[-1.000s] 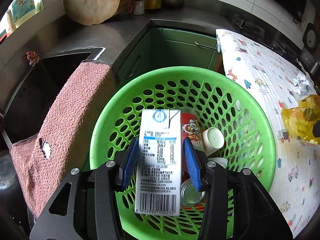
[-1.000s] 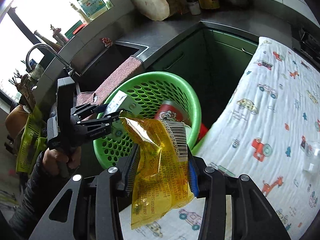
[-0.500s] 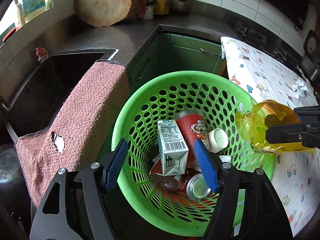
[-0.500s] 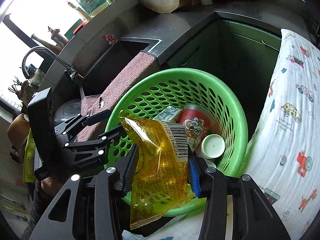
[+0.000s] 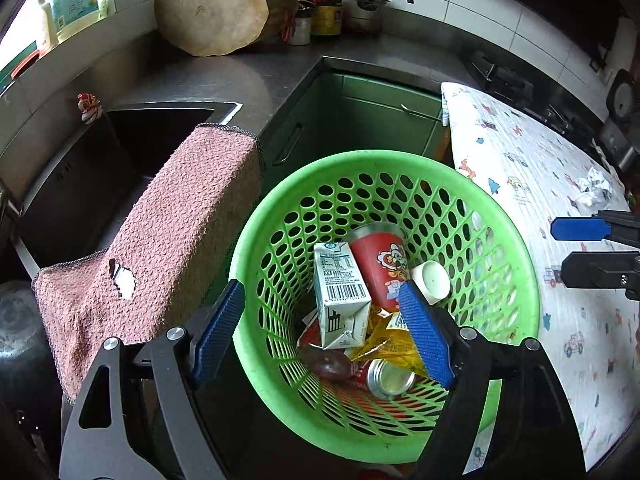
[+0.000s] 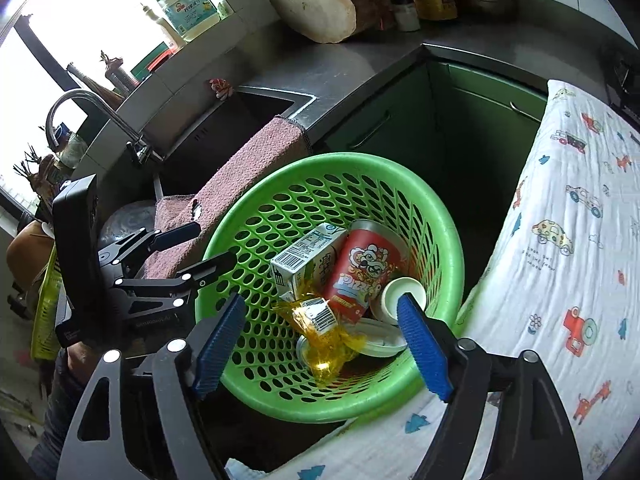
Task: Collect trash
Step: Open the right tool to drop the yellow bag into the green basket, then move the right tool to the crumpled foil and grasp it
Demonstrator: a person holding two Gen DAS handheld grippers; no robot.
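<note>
1. now the left gripper (image 5: 322, 334) has just been opening, fingers apart, nothing between; the white milk carton (image 5: 340, 296) lies below them in the green perforated plastic basket (image 5: 516, 248).
2. right gripper (image 6: 320, 344) likewise just opened; the yellow crinkled plastic wrapper (image 6: 320, 334) lies loose below its fingers, in the basket.

Pink towel (image 5: 160, 240) over sink (image 5: 132, 136) edge

The round green perforated plastic basket (image 5: 516, 248) is open from above — both claws hang clear over its mouth. A pink terry towel (image 5: 168, 240) crowds its left rim, and the table under a white cartoon-print cloth (image 6: 568, 264) presses on its right.
</note>
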